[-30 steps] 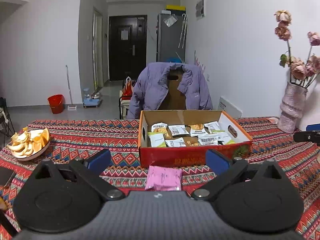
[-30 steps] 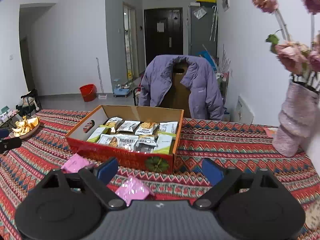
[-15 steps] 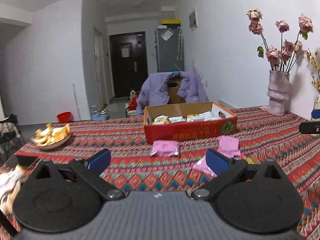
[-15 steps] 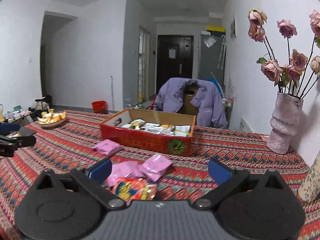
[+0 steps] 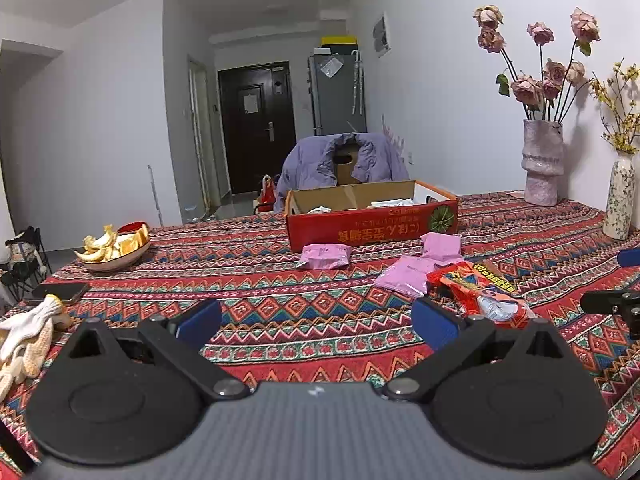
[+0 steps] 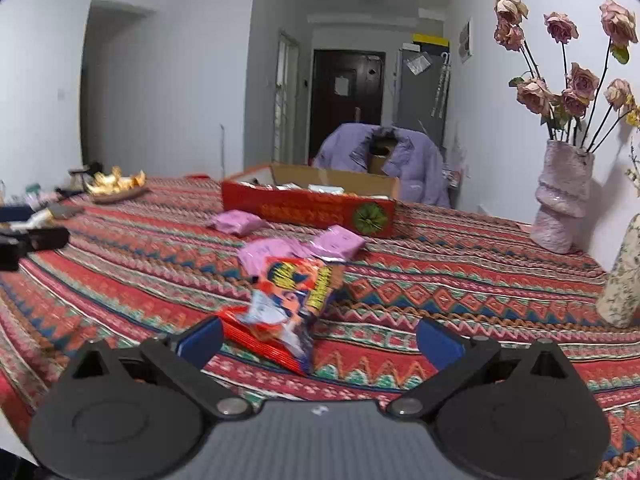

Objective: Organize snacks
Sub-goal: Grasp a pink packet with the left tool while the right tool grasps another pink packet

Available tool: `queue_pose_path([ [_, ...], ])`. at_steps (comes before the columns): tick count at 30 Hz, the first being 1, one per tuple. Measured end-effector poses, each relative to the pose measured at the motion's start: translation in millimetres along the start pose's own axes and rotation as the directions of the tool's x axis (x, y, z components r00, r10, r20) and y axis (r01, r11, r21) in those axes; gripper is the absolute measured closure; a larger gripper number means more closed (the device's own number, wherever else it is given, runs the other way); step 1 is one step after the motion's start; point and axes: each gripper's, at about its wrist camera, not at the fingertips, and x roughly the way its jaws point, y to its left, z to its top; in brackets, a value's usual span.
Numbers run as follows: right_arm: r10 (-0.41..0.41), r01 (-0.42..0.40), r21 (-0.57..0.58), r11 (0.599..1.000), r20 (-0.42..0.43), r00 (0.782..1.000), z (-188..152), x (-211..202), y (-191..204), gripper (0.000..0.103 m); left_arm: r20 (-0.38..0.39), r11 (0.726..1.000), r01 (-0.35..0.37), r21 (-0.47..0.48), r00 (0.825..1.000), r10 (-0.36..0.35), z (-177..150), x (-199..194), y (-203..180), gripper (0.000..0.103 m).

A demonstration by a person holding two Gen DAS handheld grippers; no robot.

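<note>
The red box (image 5: 372, 222) sits far back on the bench (image 5: 280, 312), on the bright zigzag cloth. Its top is open, so snacks can drop in from above. Some small packs already lie inside it, but from this low angle only their tops peek over the wall.

Four snacks lie loose in front of the box. One pink pack (image 5: 326, 256) rests alone, near the box's front wall. Two more pink packs (image 6: 296, 246) lie close together, and one seems to overlap the other. The red bag (image 6: 286, 304) is the closest to both tools, and its far end touches the pink ones. I think these four are out here because they have not been put away yet.

The left tool (image 5: 316, 326) is wide open and holds nothing. It sits low over the bench, with only cloth between its blue pads. The red bag is just beside its right pad.

The right tool (image 6: 318, 338) is wide open too, and it holds nothing. The near end of the red bag lies between its pads, more to the left side. It looks like this tool is lined up to pick the bag. The bag looks thin and crinkly, so it may slip or bend when pinched.

A bowl (image 5: 114, 250) of yellow peels, a phone (image 5: 60, 292) and white gloves (image 5: 26, 336) sit off to the left. Two vases (image 5: 542, 172) stand by the wall, well away from the snacks.
</note>
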Motion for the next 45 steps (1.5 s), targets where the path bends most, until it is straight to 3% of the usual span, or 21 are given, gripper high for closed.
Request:
queue_pose_path([
  [9, -0.013, 0.013, 0.033, 0.999, -0.01, 1.0, 10, 15, -17, 0.0, -0.045, 0.998, 0.058, -0.009, 0.997, -0.058, 5, 38, -4, 0.0],
  [13, -0.01, 0.012, 0.059, 0.998, -0.028, 1.0, 17, 32, -26, 0.0, -0.074, 0.997, 0.075, 0.016, 0.995, -0.074, 12, 79, -16, 0.0],
  [19, -0.004, 0.01, 0.108, 0.994, -0.06, 0.998, 36, 64, -42, 0.0, -0.059, 0.982, 0.147, 0.115, 0.988, -0.141, 37, 152, -43, 0.0],
  [23, 0.019, -0.009, 0.135, 0.991, -0.068, 0.998, 53, 86, -55, 0.0, -0.132, 0.962, 0.229, 0.15, 0.969, -0.21, 42, 213, -63, 0.0],
  [25, 0.033, -0.023, 0.137, 0.99, -0.07, 0.997, 62, 98, -60, 0.0, -0.174, 0.96, 0.229, 0.162, 0.964, -0.201, 39, 237, -72, 0.0],
  [29, 0.082, -0.067, 0.145, 0.987, -0.101, 0.992, 81, 133, -69, 0.0, -0.204, 0.938, 0.291, 0.19, 0.946, -0.252, 30, 264, -84, 0.001],
  [33, 0.155, -0.122, 0.194, 0.973, -0.164, 0.974, 93, 183, -76, 0.0, -0.243, 0.939, 0.317, 0.135, 0.929, -0.279, 28, 277, -83, 0.001],
  [37, 0.207, -0.131, 0.314, 0.941, -0.222, 0.953, 94, 237, -83, 0.0, -0.324, 0.935, 0.352, 0.053, 0.891, -0.317, 26, 296, -78, 0.001],
  [39, 0.231, -0.132, 0.378, 0.916, -0.229, 0.946, 91, 257, -85, 0.001, -0.339, 0.935, 0.355, 0.014, 0.881, -0.329, 27, 303, -75, 0.0],
  [42, 0.245, -0.115, 0.458, 0.882, -0.234, 0.941, 88, 283, -85, 0.002, -0.32, 0.933, 0.358, 0.028, 0.888, -0.331, 26, 300, -74, 0.01],
  [44, 0.228, -0.102, 0.435, 0.895, -0.248, 0.942, 88, 297, -76, 0.006, -0.3, 0.928, 0.371, 0.032, 0.889, -0.345, 27, 296, -72, 0.038],
  [45, 0.208, -0.089, 0.411, 0.907, -0.255, 0.944, 89, 301, -71, 0.007, -0.295, 0.93, 0.365, 0.041, 0.894, -0.338, 27, 293, -71, 0.04],
])
